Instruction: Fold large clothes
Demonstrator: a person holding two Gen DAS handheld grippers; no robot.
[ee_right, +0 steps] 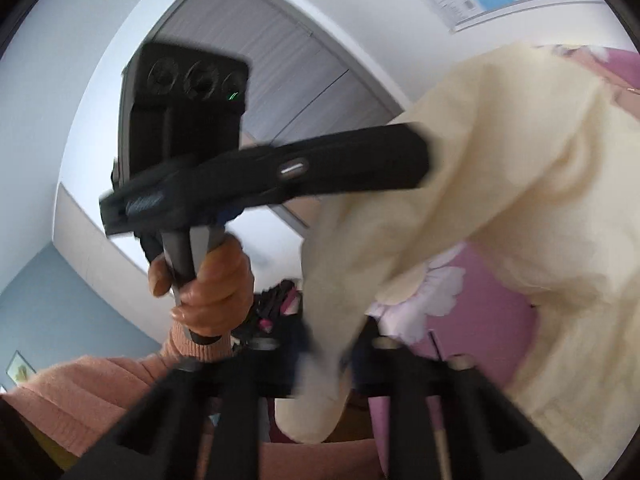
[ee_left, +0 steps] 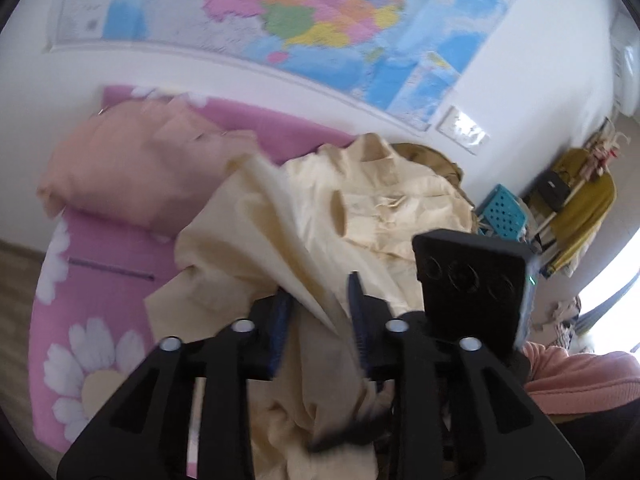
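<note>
A large cream garment lies rumpled on the pink flowered bed. One fold of it rises between the blue pads of my left gripper, which stand a little apart with cloth filling the gap. In the right wrist view that gripper's black body reaches sideways, its tip buried in the raised cream garment, with a hand on its handle. From there a strip of the cloth hangs down into my right gripper, which is shut on it. The right gripper's boxy housing shows just right of the left fingers.
A peach pillow sits at the head of the bed under a wall map. A blue perforated basket and a rack with a yellow garment stand at the right. A grey door is behind the hand.
</note>
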